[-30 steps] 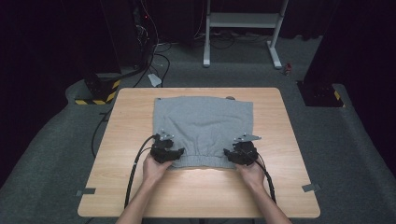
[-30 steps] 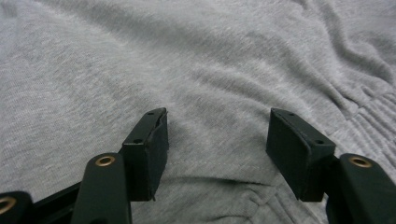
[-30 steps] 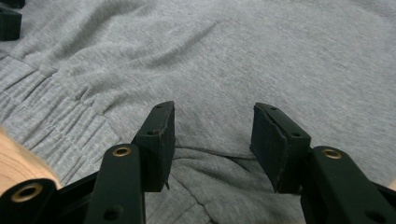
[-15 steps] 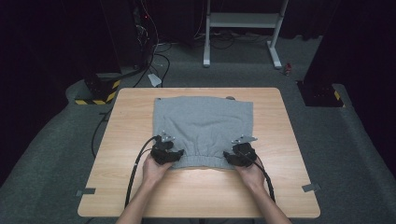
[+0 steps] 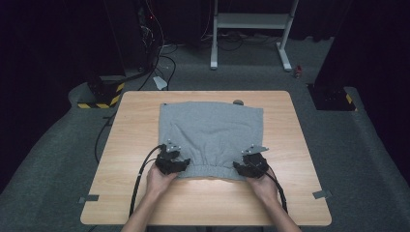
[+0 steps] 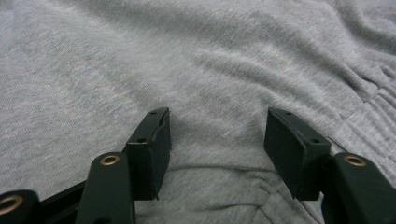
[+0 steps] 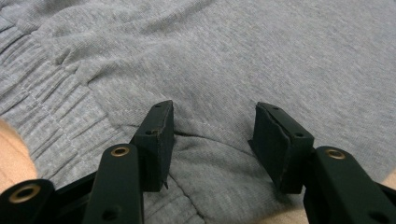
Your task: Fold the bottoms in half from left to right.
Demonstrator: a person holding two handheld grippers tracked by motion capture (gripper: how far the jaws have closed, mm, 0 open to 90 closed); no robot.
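**Both grippers at the near hem of a grey garment**

Seen from the high view: grey garment (image 5: pixel 211 133) spread flat on the middle of a wooden table (image 5: pixel 135 125), ribbed elastic hem along the near edge. Left gripper (image 5: pixel 180 166) at the near left corner of the hem, right gripper (image 5: pixel 240 166) at the near right corner, a hand behind each. In both gripper views: jaws spread apart, a raised fold of cloth lying between the pads without being pinched. Black cables trailing back off the near table edge. Dark floor with a white stand (image 5: pixel 251 21) beyond
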